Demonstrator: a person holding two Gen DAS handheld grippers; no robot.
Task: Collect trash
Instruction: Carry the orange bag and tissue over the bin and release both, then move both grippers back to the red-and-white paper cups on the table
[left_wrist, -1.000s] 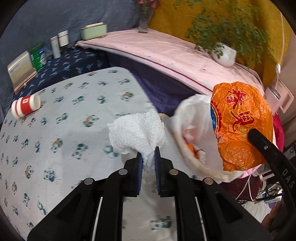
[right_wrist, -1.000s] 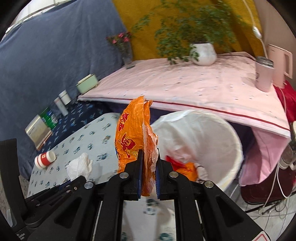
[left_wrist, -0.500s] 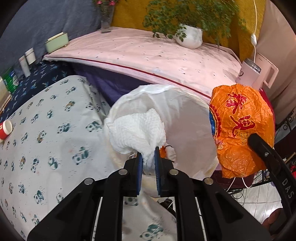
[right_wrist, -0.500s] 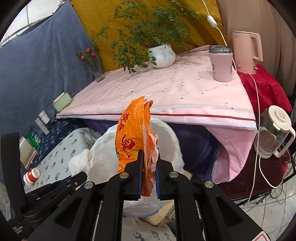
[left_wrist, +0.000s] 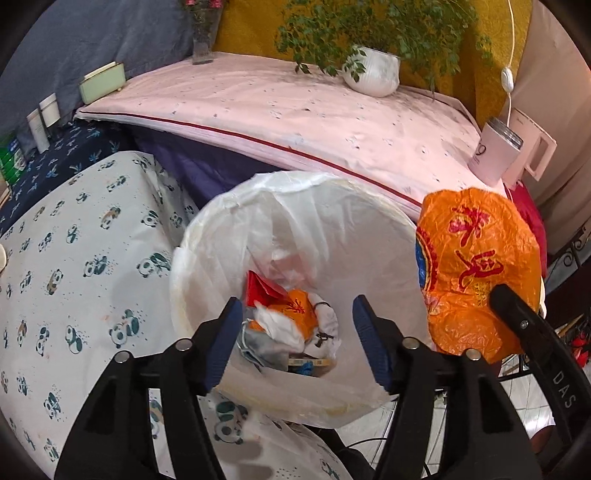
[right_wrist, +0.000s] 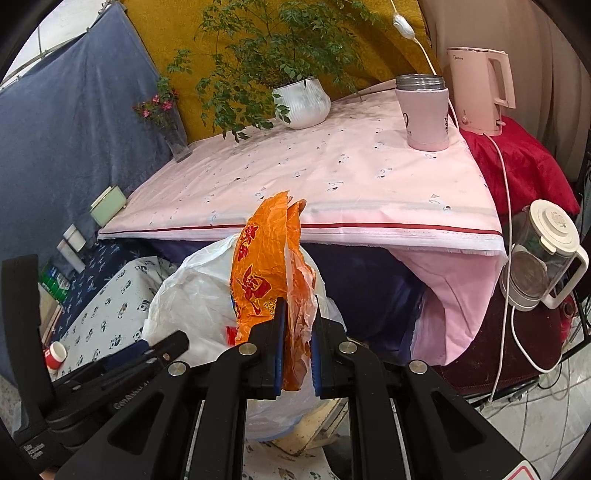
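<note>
Trash bin (left_wrist: 229, 206), lined with a white bag, sits directly below and ahead of my left gripper (left_wrist: 297, 339). That gripper is spread wide and holds nothing. Between its fingers I see the waste already in the bin (left_wrist: 291, 332): crumpled paper, orange film and a red scrap.

To the right, my right gripper (right_wrist: 295, 350) is pressed together on the orange plastic wrapper (right_wrist: 266, 280), pinching its lower edge. The wrapper stands up above the fingers, beside the bin rim rather than over the opening.

Handling judgement: the wrapper is thin, light and crinkled, with no stiffness. It is likely slippery and may cling to the pads on release. A firm pinch on a bunched fold suits it best.
</note>
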